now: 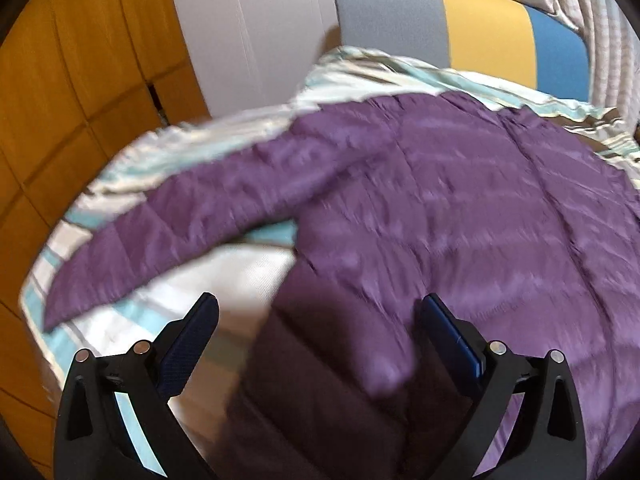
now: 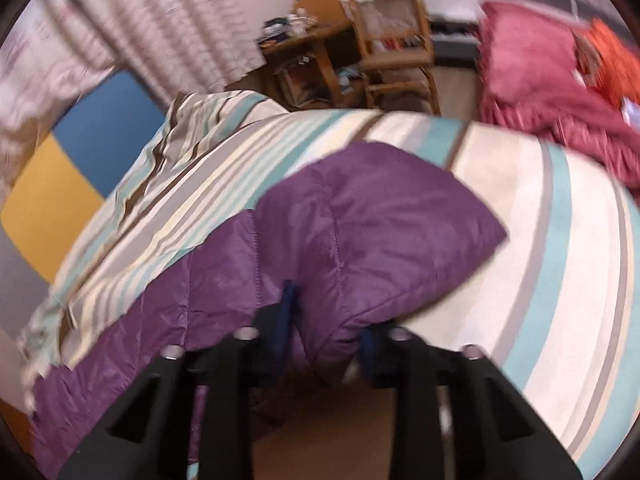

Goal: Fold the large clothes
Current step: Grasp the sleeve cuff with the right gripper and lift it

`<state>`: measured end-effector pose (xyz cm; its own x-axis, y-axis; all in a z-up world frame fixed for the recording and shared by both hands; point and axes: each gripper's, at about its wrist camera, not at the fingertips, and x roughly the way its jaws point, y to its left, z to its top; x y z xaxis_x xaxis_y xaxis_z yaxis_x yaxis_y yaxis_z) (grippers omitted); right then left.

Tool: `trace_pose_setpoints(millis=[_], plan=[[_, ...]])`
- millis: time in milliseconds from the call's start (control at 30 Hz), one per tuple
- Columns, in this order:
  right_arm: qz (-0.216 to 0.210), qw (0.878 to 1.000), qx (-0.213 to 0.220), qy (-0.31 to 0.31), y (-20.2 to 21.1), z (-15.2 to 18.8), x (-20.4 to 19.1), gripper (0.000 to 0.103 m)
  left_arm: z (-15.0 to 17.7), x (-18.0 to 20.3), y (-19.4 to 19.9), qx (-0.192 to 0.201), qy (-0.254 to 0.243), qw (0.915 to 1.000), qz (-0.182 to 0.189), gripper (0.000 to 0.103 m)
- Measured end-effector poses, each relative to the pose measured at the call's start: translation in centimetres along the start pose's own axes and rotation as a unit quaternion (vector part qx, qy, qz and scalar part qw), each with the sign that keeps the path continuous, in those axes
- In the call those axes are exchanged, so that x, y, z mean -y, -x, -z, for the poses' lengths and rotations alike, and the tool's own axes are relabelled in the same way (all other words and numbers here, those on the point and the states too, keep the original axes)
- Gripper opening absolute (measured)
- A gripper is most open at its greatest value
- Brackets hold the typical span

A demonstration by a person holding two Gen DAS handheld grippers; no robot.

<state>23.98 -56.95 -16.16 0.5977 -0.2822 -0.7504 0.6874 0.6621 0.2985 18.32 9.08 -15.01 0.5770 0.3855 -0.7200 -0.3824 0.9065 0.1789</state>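
Purple quilted jacket (image 1: 460,208) is spread on the striped bed cover (image 2: 540,216), one sleeve (image 1: 168,232) stretched toward the bed's left edge. A lifted fold of it (image 2: 360,220) is pinched between the right tongs (image 2: 328,320). The left tongs (image 1: 320,320) are held wide apart just above the jacket's near hem, gripping nothing. Bare cover is seen beyond the fold; a wooden chair (image 2: 396,40) and pink bedding (image 2: 540,80) lie past the far edge.
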Motion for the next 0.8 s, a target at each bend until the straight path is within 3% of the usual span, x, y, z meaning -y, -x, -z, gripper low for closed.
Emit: trace_pose_setpoints(millis=[167,267,400,533,800], plan=[[0.024,0.989,0.063,0.128,2.6,1.0,-4.1,0.010,0.1,0.9,-2.6,-0.019,-0.025,0.9993,-0.019,0.100],[0.018,0.973,0.101,0.209,4.3,2.5,-7.7,0.010,0.3,0.3,-3.5,-0.032,-0.008,0.9994,0.002,0.100],[0.006,0.940,0.138,0.311,6.6,5.8,-12.4,0.010,0.4,-1.3,-4.6,-0.053,0.030,0.9969,0.050,0.100],[-0.025,0.925,0.139,0.353,7.6,9.0,-15.7,0.008,0.5,-1.9,-4.9,-0.059,0.047,0.9947,0.071,0.100],[-0.122,0.887,0.140,0.422,12.1,15.9,-23.0,0.007,0.7,-1.3,-4.5,-0.048,0.043,0.9962,0.059,0.100]])
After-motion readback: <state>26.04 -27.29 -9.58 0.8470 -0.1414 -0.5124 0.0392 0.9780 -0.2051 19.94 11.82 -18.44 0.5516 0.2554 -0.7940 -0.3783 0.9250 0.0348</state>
